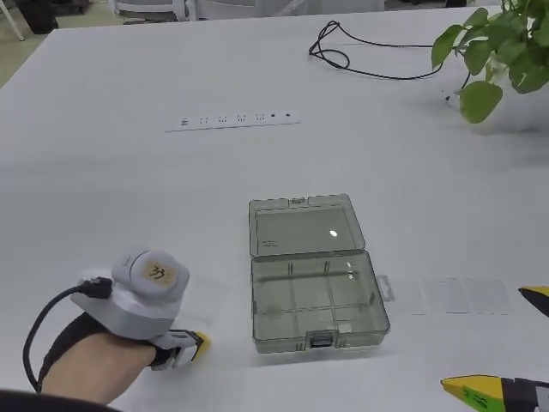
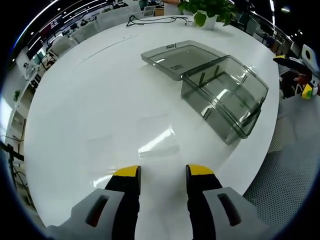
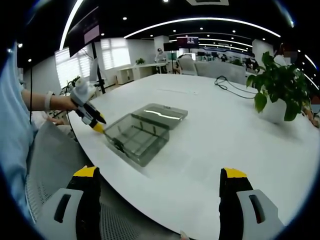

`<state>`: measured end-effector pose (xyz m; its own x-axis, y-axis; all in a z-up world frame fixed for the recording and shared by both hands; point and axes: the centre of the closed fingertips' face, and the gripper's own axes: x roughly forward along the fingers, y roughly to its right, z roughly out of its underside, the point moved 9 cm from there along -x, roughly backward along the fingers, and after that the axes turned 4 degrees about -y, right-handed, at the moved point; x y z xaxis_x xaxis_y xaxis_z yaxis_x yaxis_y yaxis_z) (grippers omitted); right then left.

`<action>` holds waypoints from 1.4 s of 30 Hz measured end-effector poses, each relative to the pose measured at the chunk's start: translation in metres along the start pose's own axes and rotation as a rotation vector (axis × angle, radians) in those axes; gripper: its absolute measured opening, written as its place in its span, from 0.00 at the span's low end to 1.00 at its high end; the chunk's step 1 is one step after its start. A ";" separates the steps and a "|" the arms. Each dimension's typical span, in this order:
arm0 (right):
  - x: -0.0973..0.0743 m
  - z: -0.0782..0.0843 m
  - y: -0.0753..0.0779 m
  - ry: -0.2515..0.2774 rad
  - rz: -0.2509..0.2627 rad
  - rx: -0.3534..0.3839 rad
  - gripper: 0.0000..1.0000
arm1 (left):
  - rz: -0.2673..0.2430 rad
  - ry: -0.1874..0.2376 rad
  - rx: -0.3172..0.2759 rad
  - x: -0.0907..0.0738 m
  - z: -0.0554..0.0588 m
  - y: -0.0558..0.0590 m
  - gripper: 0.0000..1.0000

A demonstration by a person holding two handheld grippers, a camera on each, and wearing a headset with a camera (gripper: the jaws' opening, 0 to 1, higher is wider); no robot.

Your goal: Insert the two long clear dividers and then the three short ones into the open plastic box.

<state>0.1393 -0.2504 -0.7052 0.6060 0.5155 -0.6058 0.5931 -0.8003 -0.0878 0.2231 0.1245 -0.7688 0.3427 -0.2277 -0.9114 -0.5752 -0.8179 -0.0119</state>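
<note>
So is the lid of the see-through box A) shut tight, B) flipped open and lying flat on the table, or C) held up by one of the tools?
B: the lid lies flat on the white table just behind the box, joined to it along the back edge, with no tool touching it.

Probably office: desks (image 3: 134, 71), ceiling lights (image 3: 200, 21).
</note>
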 end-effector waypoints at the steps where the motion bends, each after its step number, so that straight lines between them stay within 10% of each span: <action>1: 0.000 0.000 0.000 0.001 0.000 0.002 1.00 | 0.001 -0.004 -0.007 0.000 -0.001 0.000 0.34; 42: 0.003 -0.002 -0.005 0.009 -0.019 -0.005 1.00 | 0.035 0.027 -0.077 -0.008 0.001 -0.007 0.30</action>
<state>0.1396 -0.2447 -0.7047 0.5995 0.5331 -0.5970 0.6070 -0.7890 -0.0950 0.2235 0.1323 -0.7618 0.3434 -0.2703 -0.8995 -0.5288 -0.8471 0.0526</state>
